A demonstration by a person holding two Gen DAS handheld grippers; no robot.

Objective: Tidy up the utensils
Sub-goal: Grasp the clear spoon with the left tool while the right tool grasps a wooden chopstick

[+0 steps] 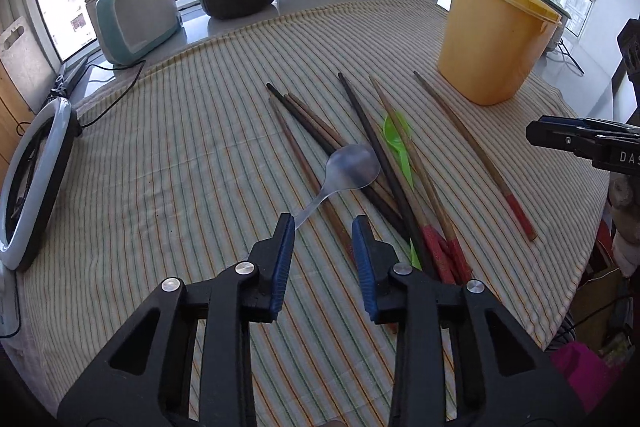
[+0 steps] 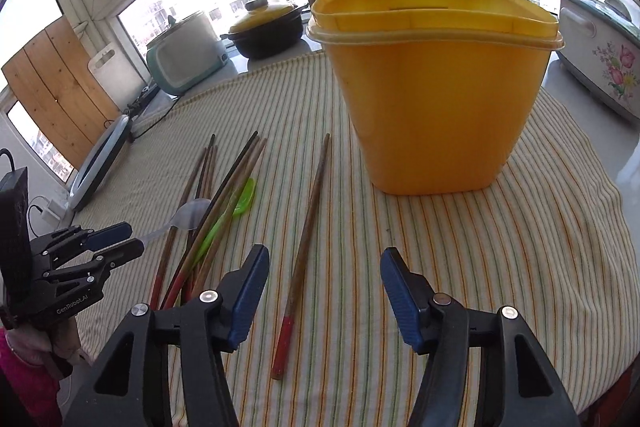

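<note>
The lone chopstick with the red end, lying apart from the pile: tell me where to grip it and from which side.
Grip the lone chopstick on its bare wooden shaft, near the middle, coming from above with the right gripper, one finger on each side. It lies flat on the striped cloth, apart from the chopstick pile, so both sides are free. The right gripper is already open and nearest.

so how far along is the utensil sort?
Nothing looks sorted: chopsticks, clear spoon and green spoon all lie on the striped cloth beside the yellow bin. Left gripper is open around the clear spoon's handle; right gripper is open, empty.
</note>
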